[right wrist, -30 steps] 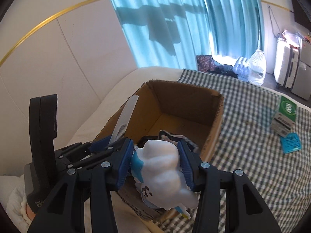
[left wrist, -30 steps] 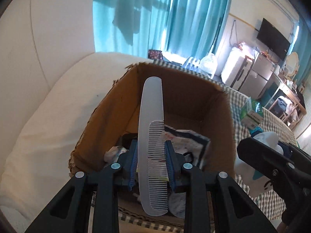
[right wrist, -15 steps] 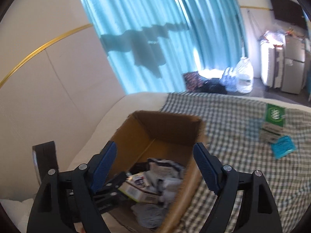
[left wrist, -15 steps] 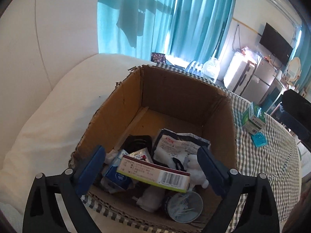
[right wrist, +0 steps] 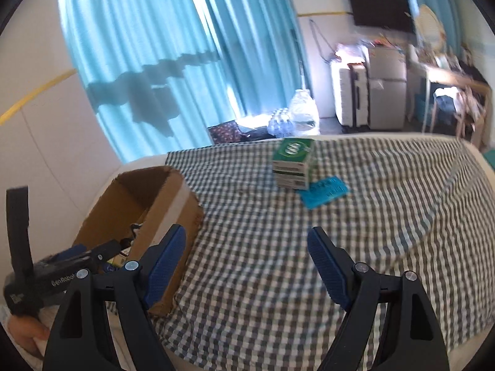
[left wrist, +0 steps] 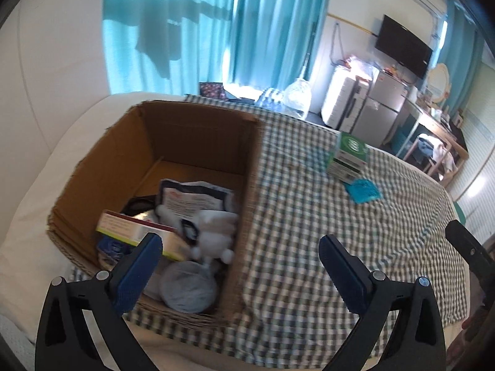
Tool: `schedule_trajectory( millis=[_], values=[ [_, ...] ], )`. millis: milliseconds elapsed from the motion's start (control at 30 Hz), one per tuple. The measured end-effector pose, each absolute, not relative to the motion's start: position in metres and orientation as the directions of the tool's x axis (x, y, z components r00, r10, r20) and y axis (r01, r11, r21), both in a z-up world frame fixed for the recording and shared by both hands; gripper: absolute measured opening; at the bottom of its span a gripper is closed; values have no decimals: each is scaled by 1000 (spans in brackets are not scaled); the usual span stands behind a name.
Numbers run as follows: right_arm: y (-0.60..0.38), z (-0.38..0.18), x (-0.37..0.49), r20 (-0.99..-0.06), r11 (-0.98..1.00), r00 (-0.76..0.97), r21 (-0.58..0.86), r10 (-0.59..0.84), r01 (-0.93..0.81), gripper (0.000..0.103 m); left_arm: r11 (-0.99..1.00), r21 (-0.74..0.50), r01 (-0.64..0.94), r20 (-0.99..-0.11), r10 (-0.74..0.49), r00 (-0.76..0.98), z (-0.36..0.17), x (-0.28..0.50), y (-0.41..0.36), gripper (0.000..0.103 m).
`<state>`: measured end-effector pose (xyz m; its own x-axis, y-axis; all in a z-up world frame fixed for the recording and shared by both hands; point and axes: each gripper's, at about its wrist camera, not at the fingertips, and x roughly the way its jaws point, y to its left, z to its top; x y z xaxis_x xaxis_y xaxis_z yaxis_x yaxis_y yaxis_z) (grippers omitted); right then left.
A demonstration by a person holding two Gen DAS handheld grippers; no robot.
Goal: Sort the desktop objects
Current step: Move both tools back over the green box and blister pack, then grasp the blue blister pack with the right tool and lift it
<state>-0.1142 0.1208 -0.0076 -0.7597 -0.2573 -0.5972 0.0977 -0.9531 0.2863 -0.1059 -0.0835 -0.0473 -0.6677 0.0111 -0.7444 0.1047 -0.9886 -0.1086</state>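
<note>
An open cardboard box stands at the left of the checked cloth; it also shows in the right wrist view. Inside lie a flat printed box, a white plush toy, a printed pouch and a grey round thing. A green carton and a blue packet lie on the cloth further right; the right wrist view shows the carton and the packet. My left gripper is open and empty over the box's right wall. My right gripper is open and empty over the cloth.
The green-and-white checked cloth covers a white bed. Teal curtains hang behind. White cabinets, a wall TV and a wooden desk stand at the far right. The left gripper's body shows in the right wrist view.
The left gripper let go of the comb and the right gripper let go of the white plush toy, which now lies in the box. Both opened and swung right, toward the cloth.
</note>
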Motion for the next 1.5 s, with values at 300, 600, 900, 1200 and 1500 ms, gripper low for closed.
schedule_trajectory(
  millis=[300,600,900,1200,1500],
  values=[
    [198,-28,-121,-626,-942,-754,335,-198,-30,81,-996,-59,-62,-781,85,-619,-70,-126,15,103],
    [232,-84,-197,-686,-933,-696,356,-214,-63,81,-998,-16,-65,-790,52,-611,-109,-199,71,103],
    [252,-142,-311,-734,-935,-637,350,-235,-59,76,-992,-3,-126,-796,78,-600,-153,-289,109,103],
    [276,-196,-373,-720,-825,-552,557,-421,-97,58,-991,-20,-132,-774,99,-626,-182,-344,118,103],
    [271,-209,-373,-610,-692,-553,717,-567,-82,19,-995,-30,-97,-809,82,-582,-204,-357,103,103]
  ],
)
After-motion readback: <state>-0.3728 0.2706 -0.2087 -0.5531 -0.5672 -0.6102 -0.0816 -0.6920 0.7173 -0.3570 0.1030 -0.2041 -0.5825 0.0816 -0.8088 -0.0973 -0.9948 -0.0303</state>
